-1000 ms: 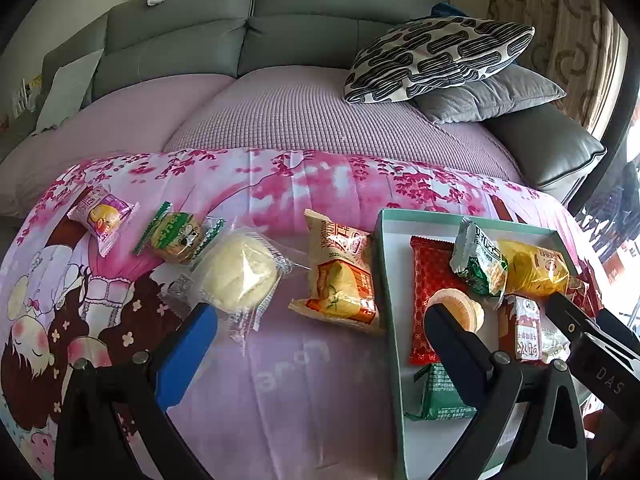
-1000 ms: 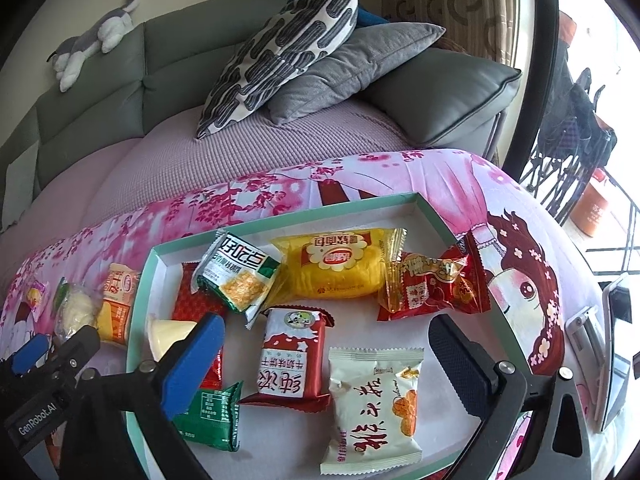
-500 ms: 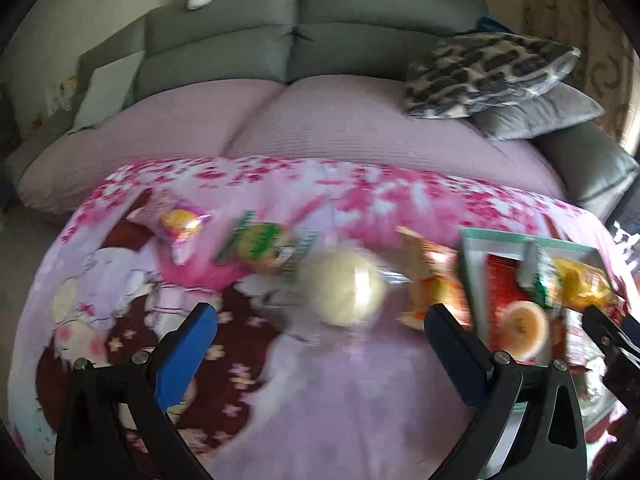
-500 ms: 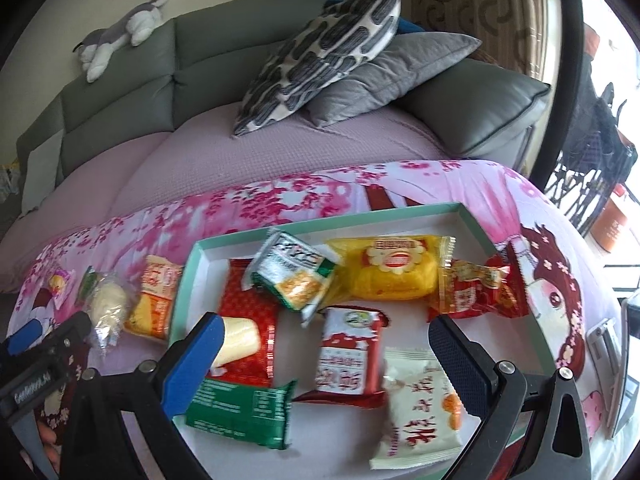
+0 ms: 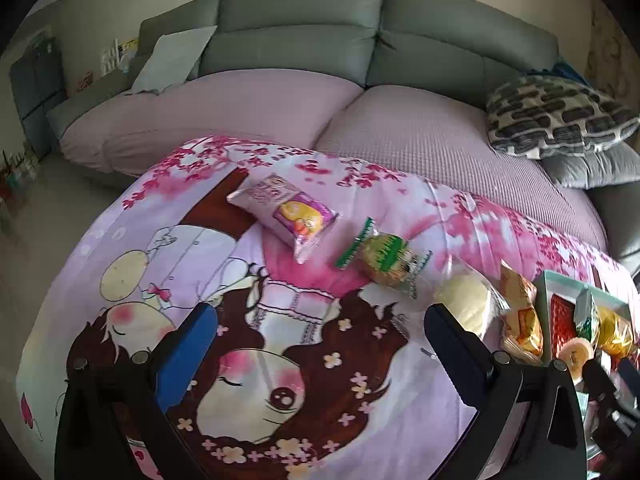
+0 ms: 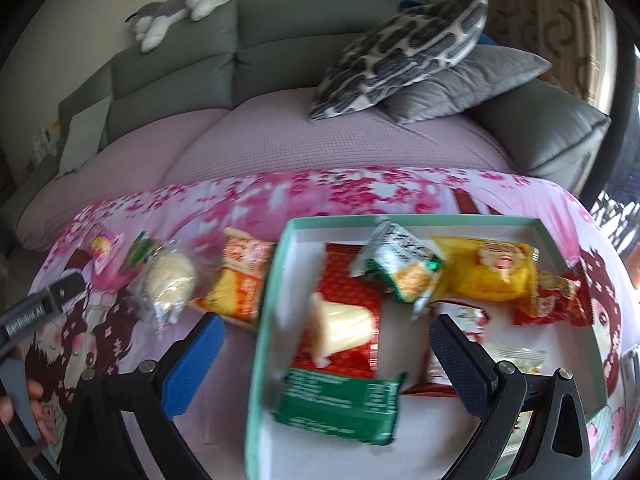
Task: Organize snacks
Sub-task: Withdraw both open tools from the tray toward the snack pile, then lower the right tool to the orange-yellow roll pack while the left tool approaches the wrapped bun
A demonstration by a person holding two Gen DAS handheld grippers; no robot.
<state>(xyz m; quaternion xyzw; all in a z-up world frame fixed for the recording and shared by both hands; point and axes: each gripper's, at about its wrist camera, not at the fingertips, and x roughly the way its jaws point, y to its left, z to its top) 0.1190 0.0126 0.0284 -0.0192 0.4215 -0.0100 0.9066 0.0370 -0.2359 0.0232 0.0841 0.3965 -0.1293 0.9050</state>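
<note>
My left gripper [image 5: 320,352] is open and empty above the pink cartoon blanket. Ahead of it lie a purple packet [image 5: 286,212], a green-wrapped cake [image 5: 386,258], a round pale bun in clear wrap [image 5: 464,304] and an orange packet [image 5: 520,316], in a row running right to the teal tray [image 5: 543,292]. My right gripper [image 6: 326,360] is open and empty over the tray [image 6: 272,280]. The tray holds a jelly cup [image 6: 340,324] on a red packet [image 6: 352,284], a green packet [image 6: 340,404], a yellow packet [image 6: 488,272] and several more.
A grey sofa [image 5: 304,40] with a lilac cover runs behind the blanket. Patterned and grey cushions [image 6: 404,52] are stacked at the right. A plush toy [image 6: 180,4] lies on the sofa back. In the right wrist view, a hand [image 6: 24,396] holds the left gripper [image 6: 60,292].
My left gripper has swung left, from beside the tray to over the loose snacks. The right view has also shifted left, bringing the tray's left half between its fingers.
</note>
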